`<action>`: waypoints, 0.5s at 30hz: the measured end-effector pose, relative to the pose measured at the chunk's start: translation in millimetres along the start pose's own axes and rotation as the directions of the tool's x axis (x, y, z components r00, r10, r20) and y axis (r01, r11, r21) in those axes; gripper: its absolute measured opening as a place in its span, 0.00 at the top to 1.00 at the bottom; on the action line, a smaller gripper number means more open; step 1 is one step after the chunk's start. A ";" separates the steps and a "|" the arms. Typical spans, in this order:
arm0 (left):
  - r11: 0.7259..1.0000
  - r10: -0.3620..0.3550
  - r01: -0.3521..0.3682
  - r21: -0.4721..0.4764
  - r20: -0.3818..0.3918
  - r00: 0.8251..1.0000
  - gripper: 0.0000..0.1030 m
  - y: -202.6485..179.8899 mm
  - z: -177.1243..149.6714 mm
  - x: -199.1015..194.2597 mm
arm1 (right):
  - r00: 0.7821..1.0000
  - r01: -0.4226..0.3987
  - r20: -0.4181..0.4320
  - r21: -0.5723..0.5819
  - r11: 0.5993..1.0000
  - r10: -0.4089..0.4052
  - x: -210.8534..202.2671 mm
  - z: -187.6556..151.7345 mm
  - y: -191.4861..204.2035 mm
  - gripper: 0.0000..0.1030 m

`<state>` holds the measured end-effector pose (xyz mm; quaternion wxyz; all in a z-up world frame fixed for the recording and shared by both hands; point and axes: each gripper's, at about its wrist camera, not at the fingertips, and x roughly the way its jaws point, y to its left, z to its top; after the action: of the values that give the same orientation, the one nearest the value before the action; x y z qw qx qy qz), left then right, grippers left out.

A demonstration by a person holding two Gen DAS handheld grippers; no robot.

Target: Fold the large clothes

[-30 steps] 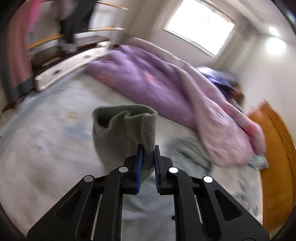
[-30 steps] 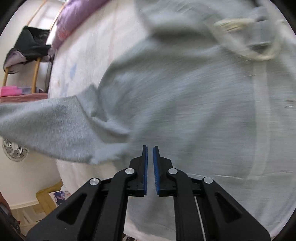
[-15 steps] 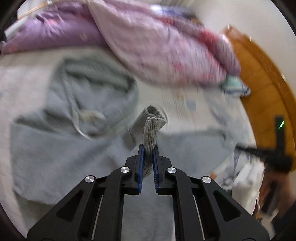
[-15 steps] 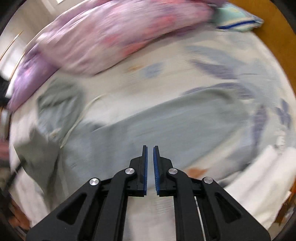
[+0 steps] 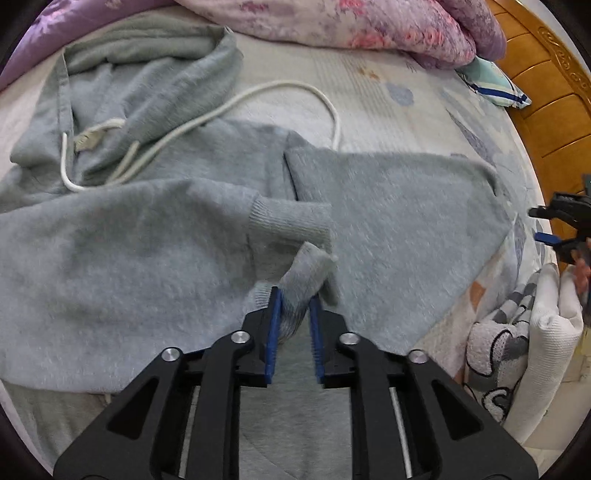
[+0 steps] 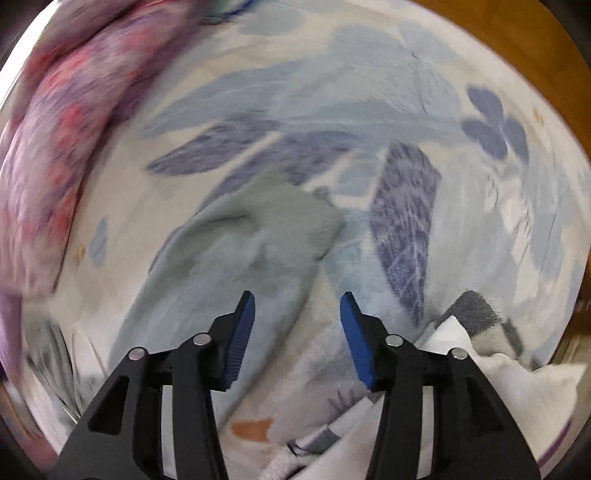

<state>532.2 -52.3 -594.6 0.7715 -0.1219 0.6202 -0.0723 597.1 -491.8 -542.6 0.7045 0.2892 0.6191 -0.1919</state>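
A soft, floppy hoodie (image 5: 122, 236) cuff (image 5: 303, 284) is pinched by the left gripper (image 5: 293, 314). The right gripper (image 6: 297, 321) is held open beside the hoodie's far sleeve (image 6: 258, 236).

2 wrist cams, close, share hoodie (image 5: 388, 206).

In the left wrist view the grey hoodie (image 5: 177, 236) covers the middle and left of the bed (image 5: 391, 88), and its white drawstring (image 5: 258, 92) loops across the bare sheet at upper centre. A pink floral quilt (image 5: 362, 26) blocks the top edge, a wooden headboard (image 5: 546, 81) the upper right, and a white folded pile (image 5: 528, 354) the lower right. In the right wrist view, bare leaf-printed sheet lies open ahead and right of the right tool (image 6: 297, 312); a hoodie sleeve sits just left of centre.
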 end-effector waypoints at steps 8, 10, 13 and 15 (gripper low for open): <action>0.988 -0.130 0.135 -0.080 0.063 0.989 0.38 10.3 2.0 -32.1 | 0.992 -0.022 -0.118 0.083 0.996 0.032 54.8 11.9 -7.6 0.54; 0.988 -0.106 0.114 -0.106 0.079 0.991 0.38 23.9 3.8 -36.7 | 0.994 -0.025 -0.102 0.078 0.997 0.033 58.8 10.0 -8.2 0.56; 0.990 -0.029 0.034 -0.136 0.043 0.999 0.39 43.6 7.0 -25.2 | 0.998 -0.035 -0.048 0.062 0.997 0.038 53.2 5.3 -8.6 0.88; 0.988 0.001 0.000 -0.157 0.009 1.000 0.39 55.3 6.7 -13.6 | 0.998 -0.059 0.017 0.028 0.998 0.058 38.8 -0.2 -4.6 0.93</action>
<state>533.6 5.0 -595.8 0.7625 -0.1825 0.6203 -0.0224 600.3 -491.9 -581.5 0.7106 0.3157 0.6018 -0.1824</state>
